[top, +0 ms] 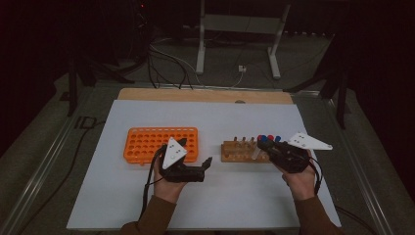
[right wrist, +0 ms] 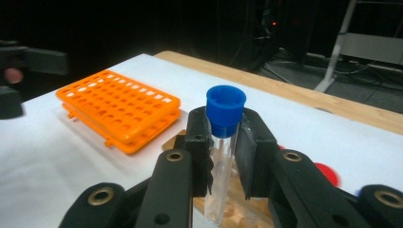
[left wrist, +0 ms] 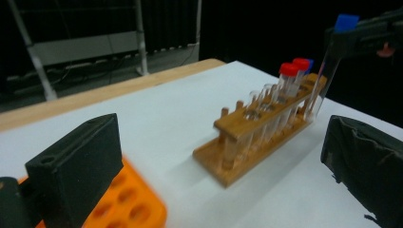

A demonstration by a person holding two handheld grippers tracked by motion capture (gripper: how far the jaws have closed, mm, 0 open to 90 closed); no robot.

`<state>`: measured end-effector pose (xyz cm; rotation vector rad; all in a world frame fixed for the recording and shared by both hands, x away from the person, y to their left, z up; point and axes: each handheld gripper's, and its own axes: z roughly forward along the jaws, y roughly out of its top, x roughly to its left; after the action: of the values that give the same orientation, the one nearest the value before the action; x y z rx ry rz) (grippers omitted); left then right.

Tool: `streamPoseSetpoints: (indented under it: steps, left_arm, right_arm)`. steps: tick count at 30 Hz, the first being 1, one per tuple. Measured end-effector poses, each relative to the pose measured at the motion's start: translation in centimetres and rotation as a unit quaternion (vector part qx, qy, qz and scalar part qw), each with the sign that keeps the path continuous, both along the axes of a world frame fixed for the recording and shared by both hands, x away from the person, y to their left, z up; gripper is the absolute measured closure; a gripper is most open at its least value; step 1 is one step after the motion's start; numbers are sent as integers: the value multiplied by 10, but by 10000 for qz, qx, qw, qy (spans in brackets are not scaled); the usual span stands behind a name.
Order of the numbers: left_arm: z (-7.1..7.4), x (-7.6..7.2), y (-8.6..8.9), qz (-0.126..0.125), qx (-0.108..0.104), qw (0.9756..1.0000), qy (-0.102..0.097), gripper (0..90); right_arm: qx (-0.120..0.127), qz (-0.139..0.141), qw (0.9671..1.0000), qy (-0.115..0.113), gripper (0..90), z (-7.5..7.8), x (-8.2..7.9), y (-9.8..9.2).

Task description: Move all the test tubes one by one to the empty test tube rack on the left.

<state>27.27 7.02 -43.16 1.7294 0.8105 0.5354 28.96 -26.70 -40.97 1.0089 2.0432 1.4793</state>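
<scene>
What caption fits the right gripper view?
Right gripper clamps a blue-capped tube above the wooden rack.

Worktop (top: 147,205): white sheet over a wood board; bare wood strip shows along the far edge. Two things directly on it. Orange rack (top: 147,139), plastic, many round holes, lies flat on the left half, long side approx. parallel w/ the far edge. Wooden rack (top: 235,152) on the right half, well apart from the orange one, also flat on the sheet; holds clear tubes upright, some w/ red or blue caps at its right end. Rest of the white surface is plain.
</scene>
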Motion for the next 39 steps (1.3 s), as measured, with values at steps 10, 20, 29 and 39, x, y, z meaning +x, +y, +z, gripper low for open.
streamPoseSetpoints:
  steps: [10,20,29,39]
  left_arm:
    - [-9,14,-46,-498,115,9987,88,26]
    - [-17,14,-83,-951,272,9951,51,156]
    - [-21,11,-88,-1291,407,9908,98,452]
    - [-22,13,-88,-1444,338,9888,172,771]
  right_arm:
    - [-56,248,9997,66,765,-6,-4,21]
    - [60,484,9986,181,764,-12,-9,36]
    - [81,619,9978,203,763,-15,-12,44]
    - [148,689,9972,242,761,-16,-12,43]
